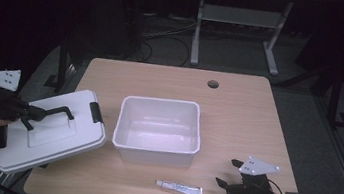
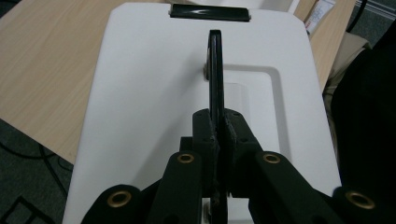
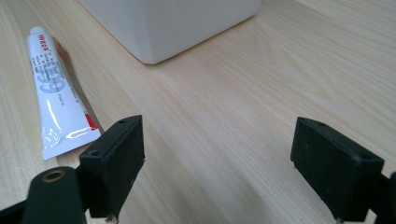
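High view: near the table's front edge, the right gripper (image 1: 228, 173) rests with jaws wide and empty beside a white tube (image 1: 179, 189). Farther left, the left gripper (image 1: 52, 112) clamps the black handle (image 2: 215, 70) of a white lid (image 1: 49, 131), tilted over the table's left edge beside the open white bin (image 1: 155, 148).

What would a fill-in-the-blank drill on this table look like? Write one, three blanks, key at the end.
1. The left gripper is shut on the lid's black ____.
2. The white lid lies off the white bin, and the bin is ____ inside.
3. The tube lies on the table between the bin and the right gripper, whose jaws stand ____.

Missing words: handle; empty; open
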A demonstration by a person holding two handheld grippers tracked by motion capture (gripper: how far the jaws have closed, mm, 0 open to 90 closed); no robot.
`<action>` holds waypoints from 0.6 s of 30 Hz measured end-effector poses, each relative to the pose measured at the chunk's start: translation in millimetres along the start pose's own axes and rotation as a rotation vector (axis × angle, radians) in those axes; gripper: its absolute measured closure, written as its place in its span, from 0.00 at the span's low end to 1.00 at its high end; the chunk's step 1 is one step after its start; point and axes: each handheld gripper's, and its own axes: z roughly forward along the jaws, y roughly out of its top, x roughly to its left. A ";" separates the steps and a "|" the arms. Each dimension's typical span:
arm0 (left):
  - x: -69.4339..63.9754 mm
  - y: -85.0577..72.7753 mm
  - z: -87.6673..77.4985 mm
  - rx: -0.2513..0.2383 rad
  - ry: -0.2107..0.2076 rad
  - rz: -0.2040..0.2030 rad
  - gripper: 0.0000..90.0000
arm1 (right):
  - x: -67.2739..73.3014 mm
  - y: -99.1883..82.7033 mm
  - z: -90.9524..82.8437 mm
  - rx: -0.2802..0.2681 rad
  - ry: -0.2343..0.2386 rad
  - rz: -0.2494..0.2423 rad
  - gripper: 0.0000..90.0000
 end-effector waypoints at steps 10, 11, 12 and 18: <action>4.4 -19.5 24.8 0.023 0.001 -0.025 0.94 | 0.5 0.0 -0.6 0.004 0.001 -0.018 0.19; 4.6 -21.5 27.0 0.029 -0.002 -0.028 0.94 | 1.1 0.0 -0.8 0.006 0.002 -0.018 0.19; 4.9 -23.5 29.4 0.028 -0.003 -0.032 0.94 | 1.6 0.2 -0.8 0.005 0.004 -0.018 0.19; 7.2 -34.3 42.8 0.029 -0.014 -0.048 0.94 | 2.0 -0.2 0.0 0.010 0.013 -0.021 0.19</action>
